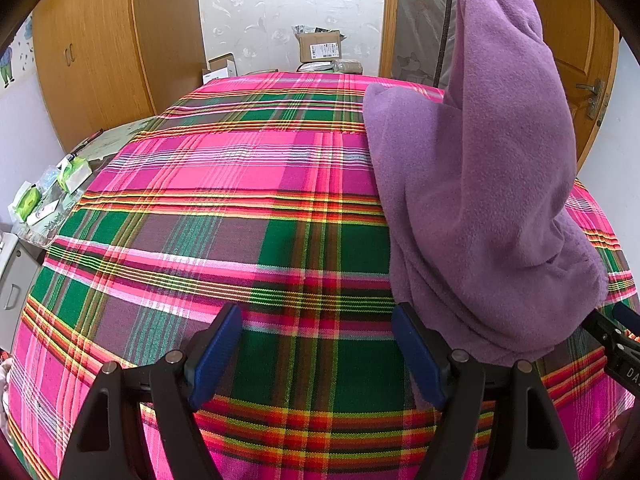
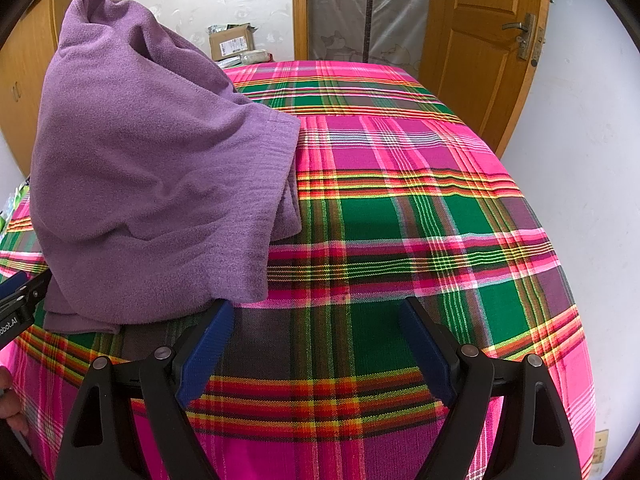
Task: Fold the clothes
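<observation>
Purple fleece garment [image 1: 480, 200] — heaped on plaid bedspread [image 1: 240, 200]; left gripper [image 1: 318, 354] and right gripper [image 2: 316, 350] gape, empty. Risk — pinching several layers together.

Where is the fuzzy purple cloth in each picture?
Left wrist view: purple cloth heaped at the right, on the plaid cover.
Right wrist view: purple cloth heaped at the left.
Shared landmark: cardboard box beyond the far edge.

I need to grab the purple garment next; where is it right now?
The purple garment lies heaped on the plaid cloth, between the two grippers: right side of the left wrist view, left side of the right wrist view.
</observation>
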The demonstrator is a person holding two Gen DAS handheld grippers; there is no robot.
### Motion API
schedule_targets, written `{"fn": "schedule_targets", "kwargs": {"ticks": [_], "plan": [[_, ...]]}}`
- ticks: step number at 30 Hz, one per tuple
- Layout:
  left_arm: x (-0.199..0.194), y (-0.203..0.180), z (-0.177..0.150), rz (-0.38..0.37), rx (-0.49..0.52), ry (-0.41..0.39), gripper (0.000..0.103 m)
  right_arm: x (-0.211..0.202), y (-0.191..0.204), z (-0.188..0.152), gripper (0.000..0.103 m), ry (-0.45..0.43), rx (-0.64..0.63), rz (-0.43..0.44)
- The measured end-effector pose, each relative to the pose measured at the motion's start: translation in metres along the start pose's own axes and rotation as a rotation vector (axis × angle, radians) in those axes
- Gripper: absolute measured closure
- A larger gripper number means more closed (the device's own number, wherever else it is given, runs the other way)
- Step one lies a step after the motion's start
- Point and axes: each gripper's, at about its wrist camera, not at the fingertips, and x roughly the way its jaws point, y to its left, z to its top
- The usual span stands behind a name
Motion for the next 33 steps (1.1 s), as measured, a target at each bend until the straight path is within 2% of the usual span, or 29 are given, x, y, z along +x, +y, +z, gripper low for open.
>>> {"fn": "schedule_targets", "kwargs": {"ticks": [13,22,33], "plan": [[0.001,0.0,0.001,0.003,0.001,0.0,0.024,0.0,0.0,0.001,0.018,0.0,0.001,-0.002],[0.002,-0.001,0.001,0.007,0.0,0.001,0.024,-0.001,0.005,-0.001,0.017,0.001,0.046,-0.032],[0.002,0.0,0.001,0.011,0.0,0.001,0.024,-0.003,0.036,-0.003,0.016,0.004,-0.035,0.033]]}}
